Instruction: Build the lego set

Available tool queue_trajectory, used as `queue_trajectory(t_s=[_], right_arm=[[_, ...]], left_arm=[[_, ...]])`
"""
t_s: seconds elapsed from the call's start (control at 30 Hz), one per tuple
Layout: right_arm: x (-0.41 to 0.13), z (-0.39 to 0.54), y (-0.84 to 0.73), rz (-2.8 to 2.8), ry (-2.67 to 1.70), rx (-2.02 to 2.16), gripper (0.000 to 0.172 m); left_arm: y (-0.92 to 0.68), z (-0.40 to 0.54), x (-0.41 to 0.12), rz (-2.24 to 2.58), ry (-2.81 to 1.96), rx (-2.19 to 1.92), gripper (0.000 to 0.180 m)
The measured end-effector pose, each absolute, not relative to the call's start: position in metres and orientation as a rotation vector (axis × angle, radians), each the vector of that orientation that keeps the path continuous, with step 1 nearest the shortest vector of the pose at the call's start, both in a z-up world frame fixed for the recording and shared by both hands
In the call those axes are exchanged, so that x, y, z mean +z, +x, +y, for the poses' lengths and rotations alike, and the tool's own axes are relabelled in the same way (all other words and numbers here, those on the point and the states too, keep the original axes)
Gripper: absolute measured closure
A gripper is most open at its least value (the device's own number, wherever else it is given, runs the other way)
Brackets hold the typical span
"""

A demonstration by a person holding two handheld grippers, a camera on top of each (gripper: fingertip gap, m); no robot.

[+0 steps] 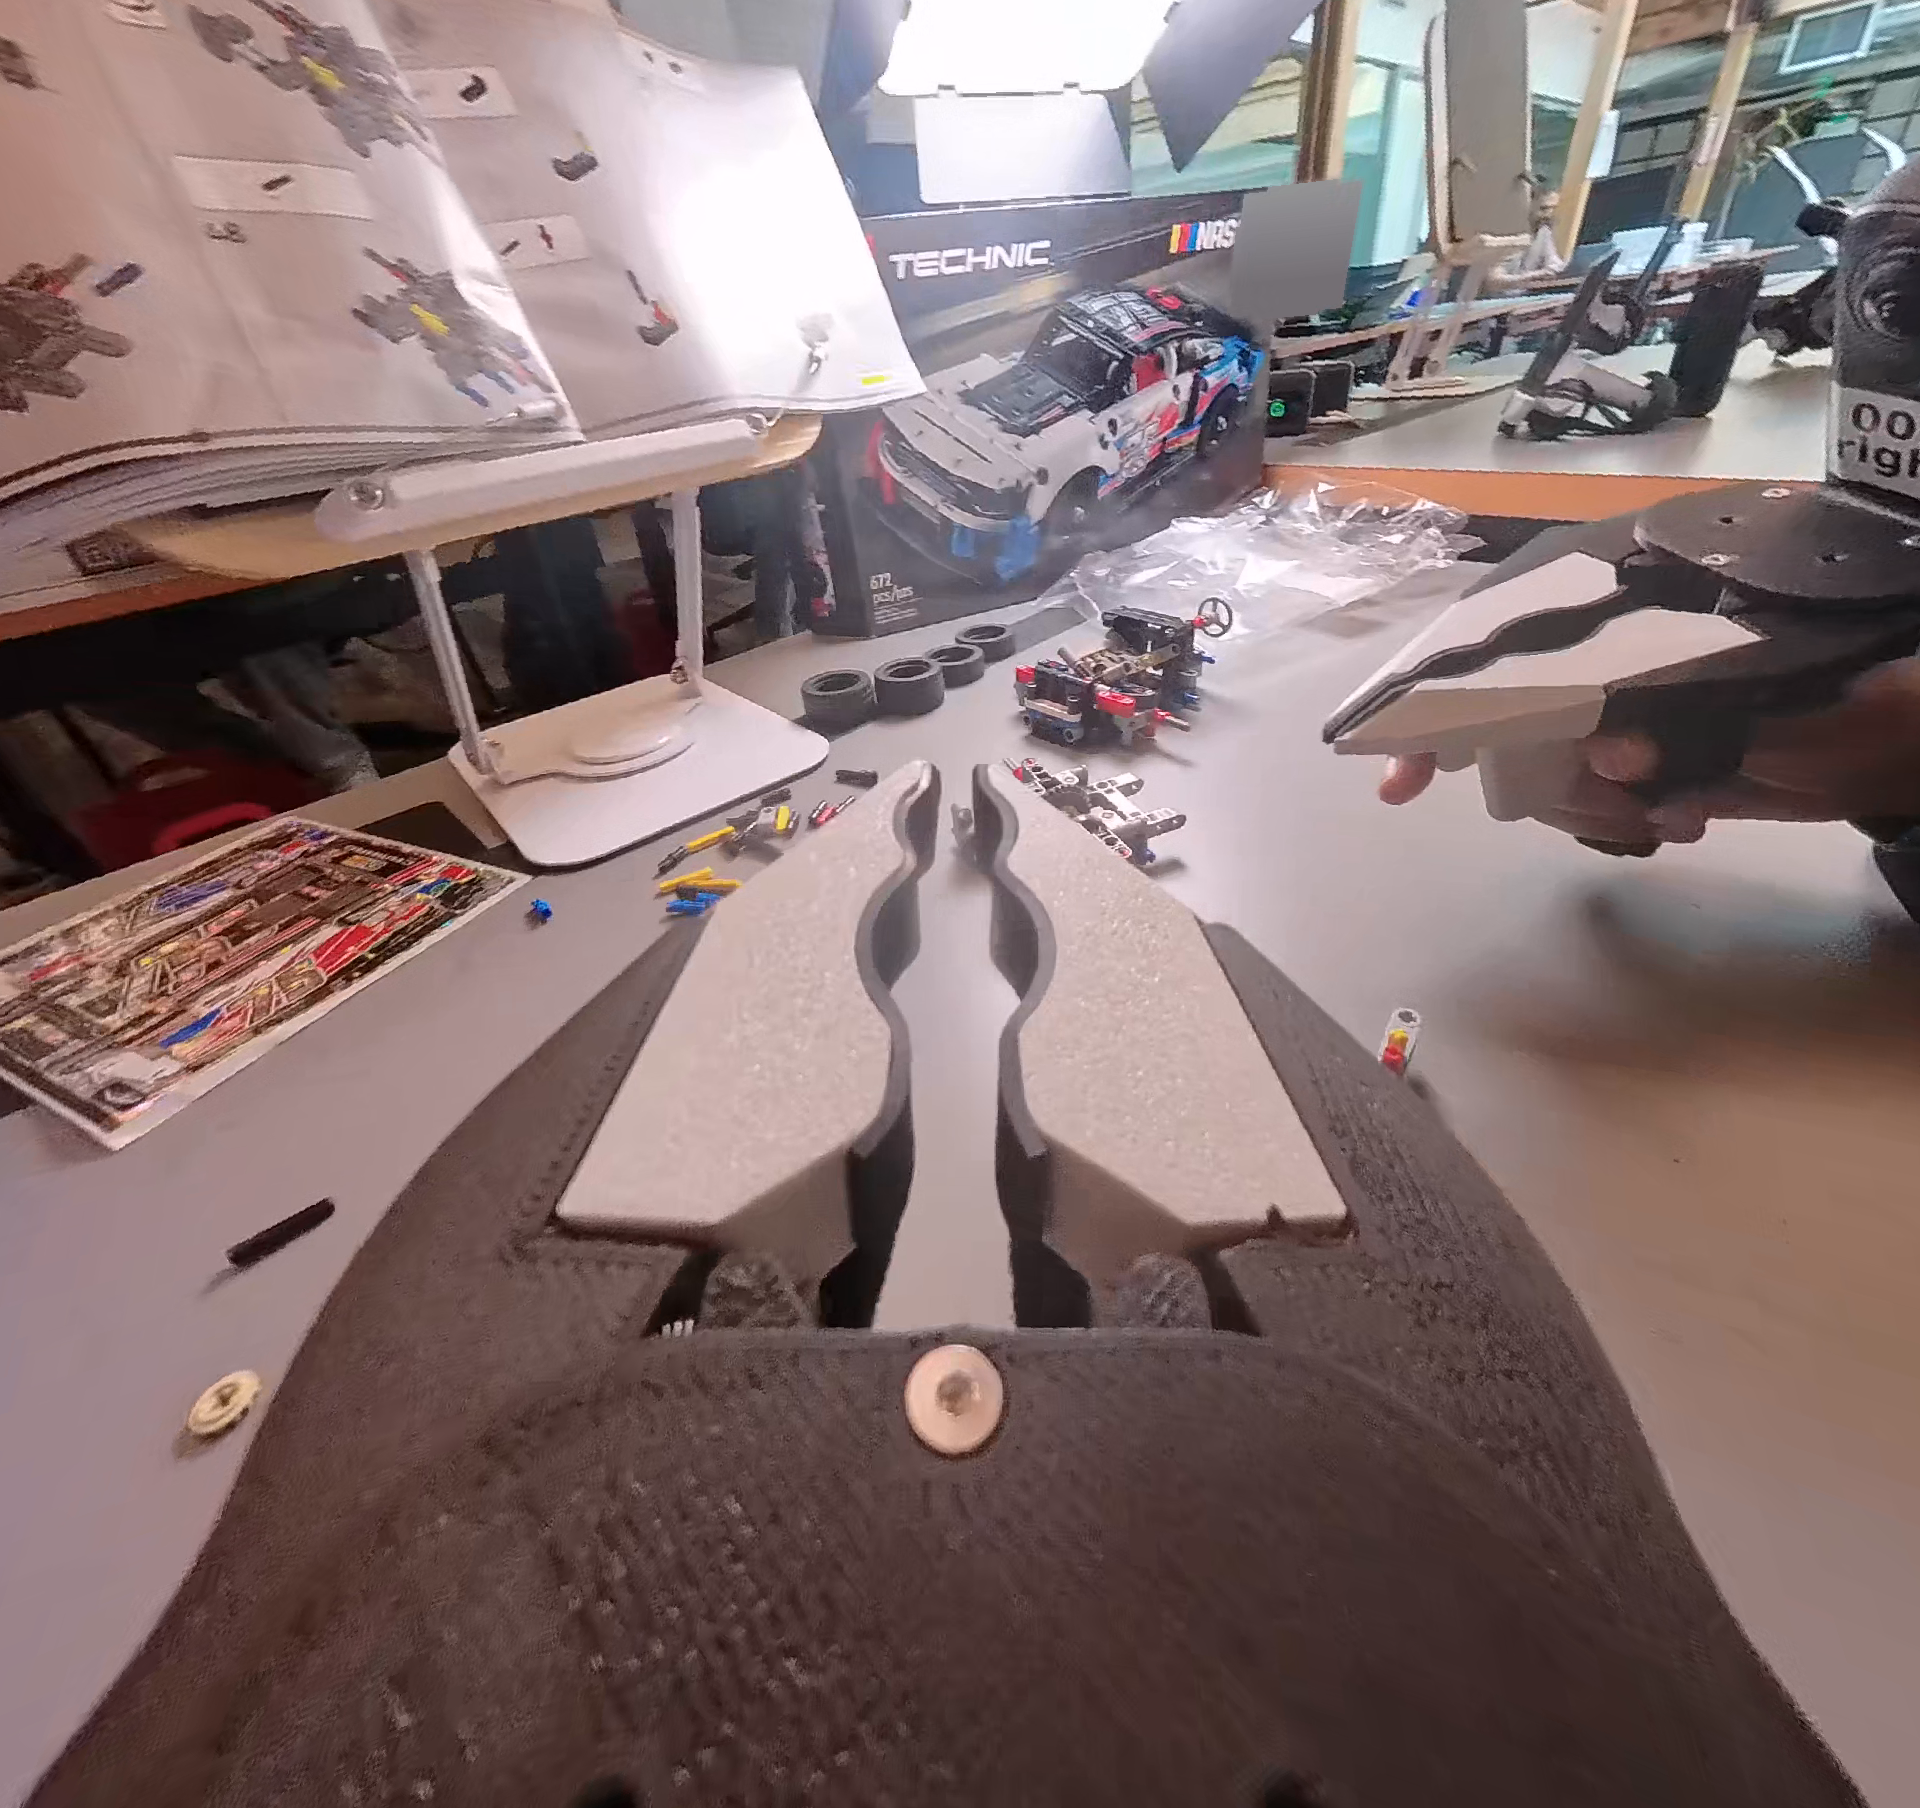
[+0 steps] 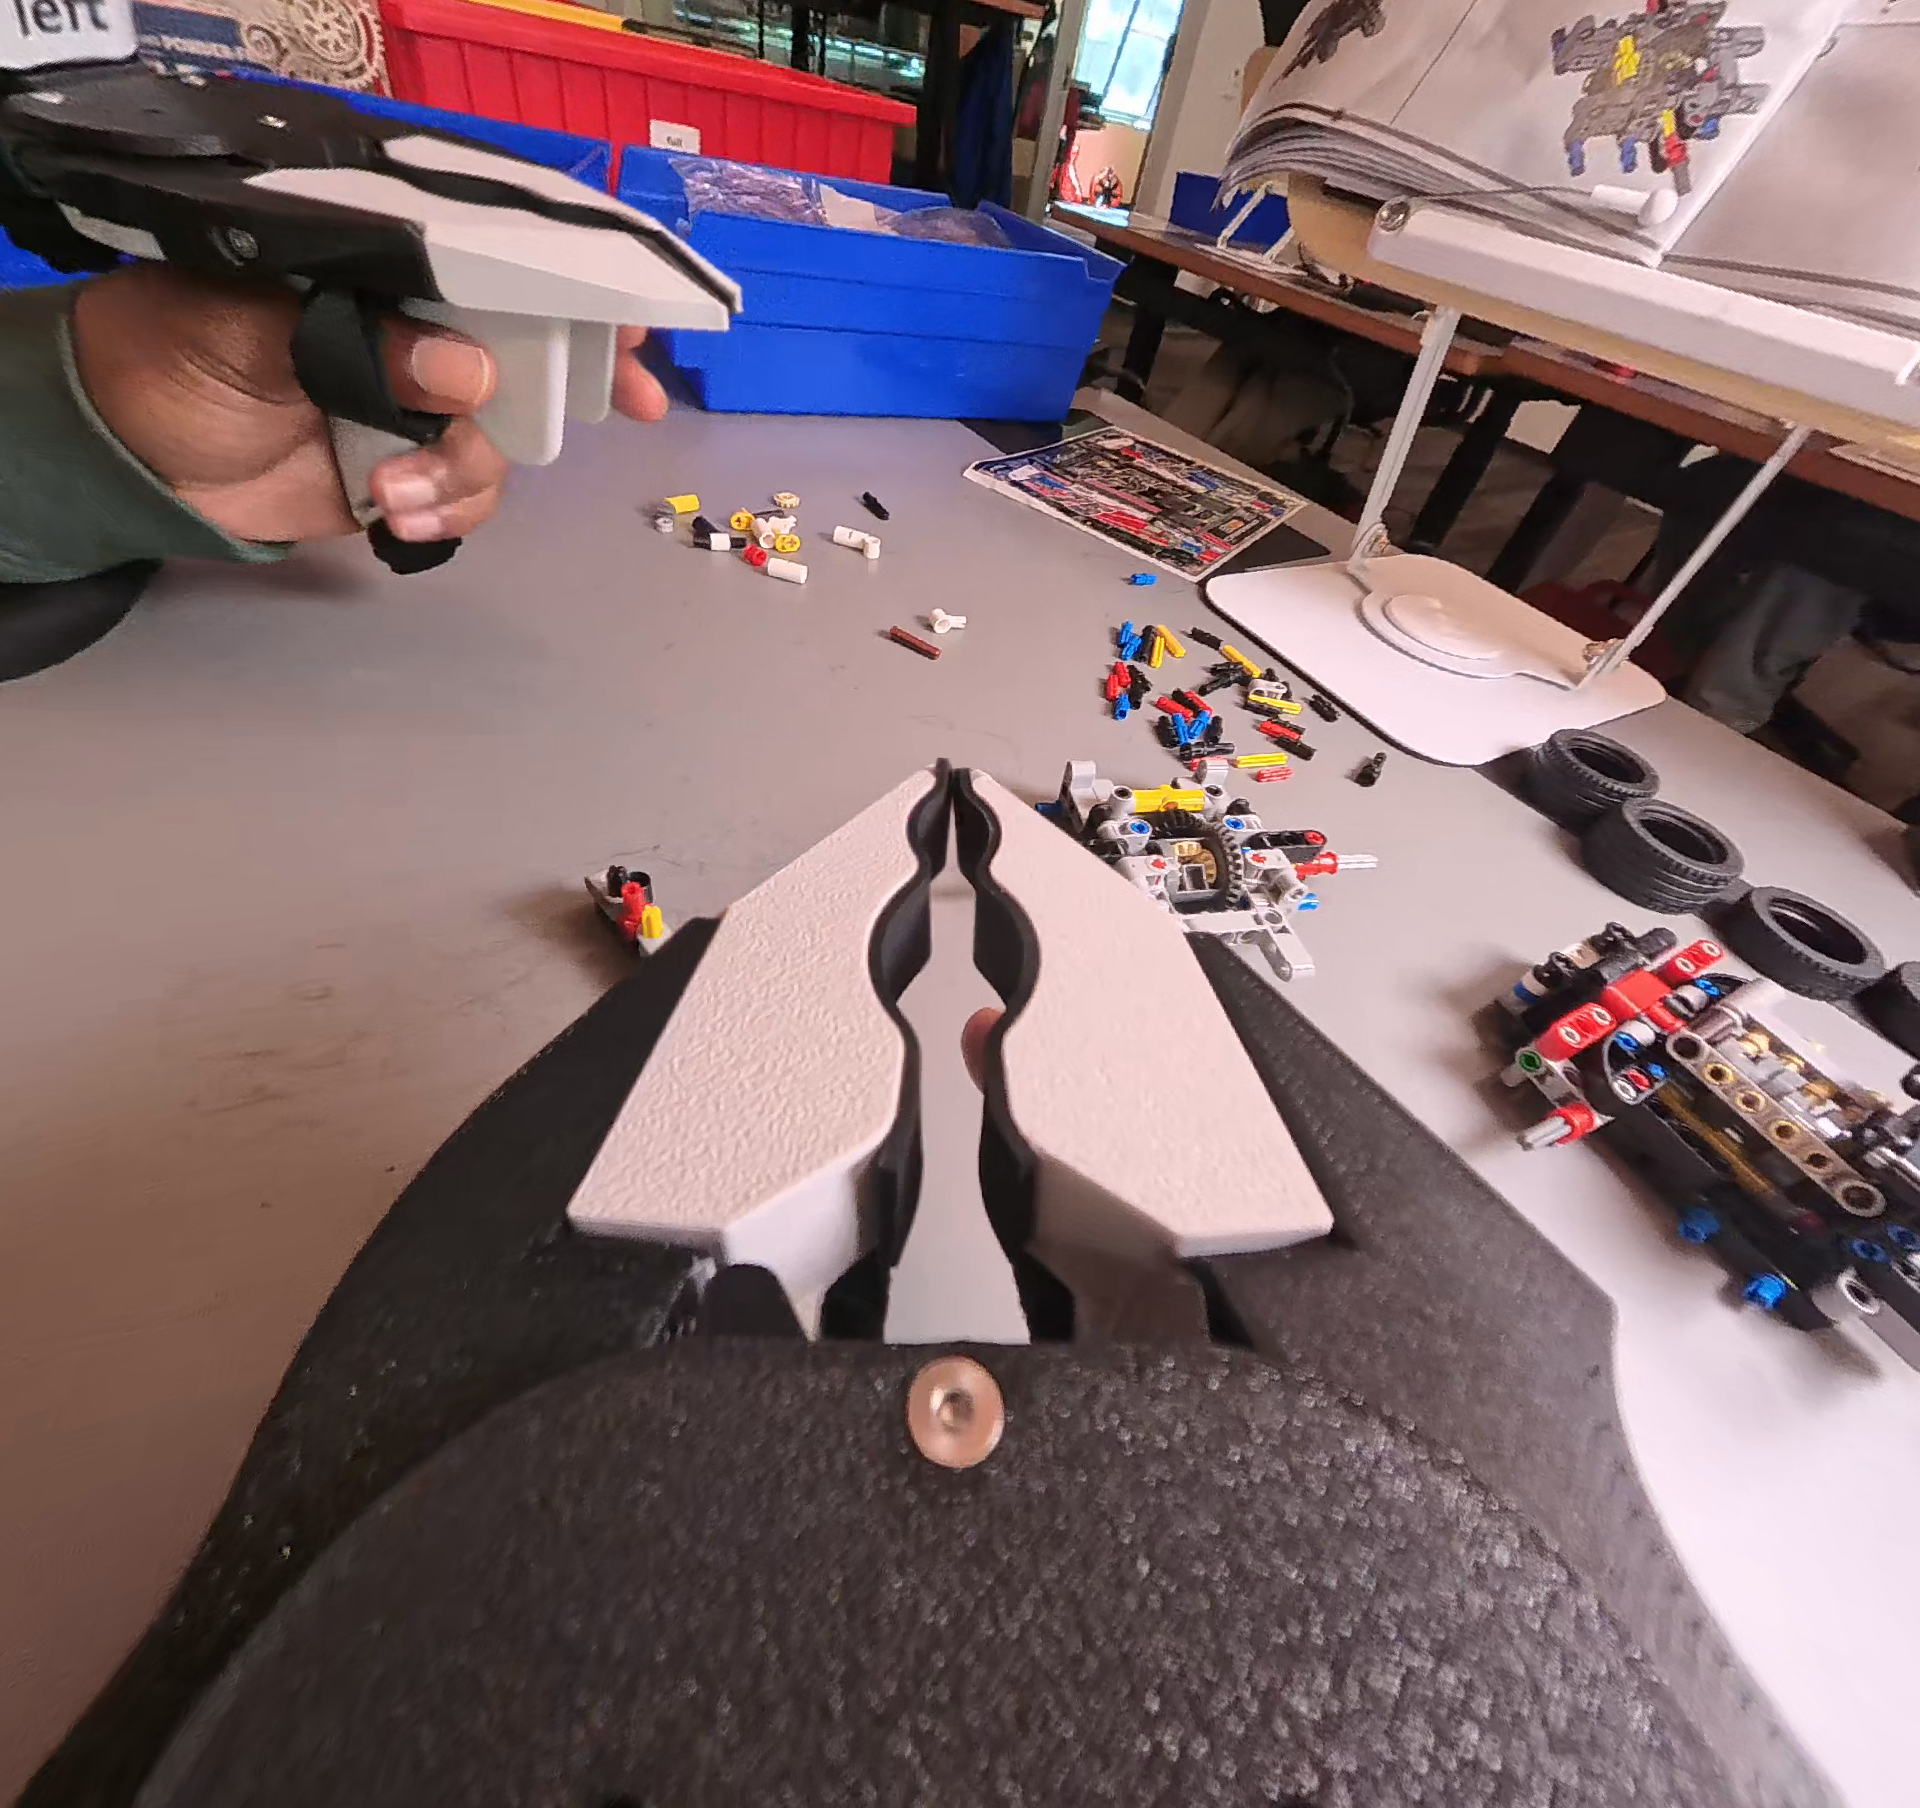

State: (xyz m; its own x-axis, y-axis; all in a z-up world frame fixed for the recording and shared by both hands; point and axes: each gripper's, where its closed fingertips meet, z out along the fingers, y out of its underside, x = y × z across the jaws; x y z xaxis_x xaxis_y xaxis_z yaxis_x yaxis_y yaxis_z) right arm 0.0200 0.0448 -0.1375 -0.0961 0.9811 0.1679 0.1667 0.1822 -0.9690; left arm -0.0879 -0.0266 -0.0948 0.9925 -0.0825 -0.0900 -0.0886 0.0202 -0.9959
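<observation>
My left gripper (image 1: pixel 953 776) hovers above the grey table (image 1: pixel 1455 1031), its tips a narrow way apart. A small dark pin (image 1: pixel 961 820) shows through that gap, and neither pad presses on it. It also shows held in a hand at the upper left of the right wrist view (image 2: pixel 727 298). My right gripper (image 2: pixel 951 776) is shut, tips touching, with nothing visible between them. It also shows in the left wrist view (image 1: pixel 1335 735). A grey gear assembly (image 2: pixel 1205 854) lies just right of its tips. A small red, yellow and black piece (image 2: pixel 629 901) lies to the left.
A partly built chassis (image 2: pixel 1714 1083), black tyres (image 2: pixel 1662 854), loose pins (image 2: pixel 1210 698) and white and yellow parts (image 2: pixel 769 532) lie on the table. A booklet stand (image 2: pixel 1434 646), a sticker sheet (image 1: pixel 208 969), the set's box (image 1: pixel 1049 428) and blue bins (image 2: pixel 883 304) ring it. Tip to tip, the grippers are about 15 cm apart.
</observation>
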Motion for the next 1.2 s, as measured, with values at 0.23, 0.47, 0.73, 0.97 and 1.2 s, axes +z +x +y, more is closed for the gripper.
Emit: queue_trajectory(t_s=[0.23,0.47,0.73,0.97,1.2], right_arm=[[-0.132,0.06,0.02,-1.382,-1.199,1.07,0.172],[-0.123,0.078,0.023,-1.281,-1.215,1.052,0.172],[-0.121,0.094,0.026,-1.211,-1.251,1.025,0.167],[-0.118,0.096,0.027,-1.194,-1.241,1.006,0.161],[-0.111,0.098,0.033,-1.164,-1.235,1.01,0.146]], left_arm=[[-0.101,-0.026,-0.098,0.047,-1.54,-0.054,0.18],[-0.104,-0.027,-0.098,0.01,-1.543,-0.122,0.18],[-0.104,-0.03,-0.094,0.015,-1.524,-0.158,0.168],[-0.107,-0.032,-0.091,0.04,-1.515,-0.095,0.156],[-0.111,-0.03,-0.096,0.023,-1.535,-0.063,0.162]])
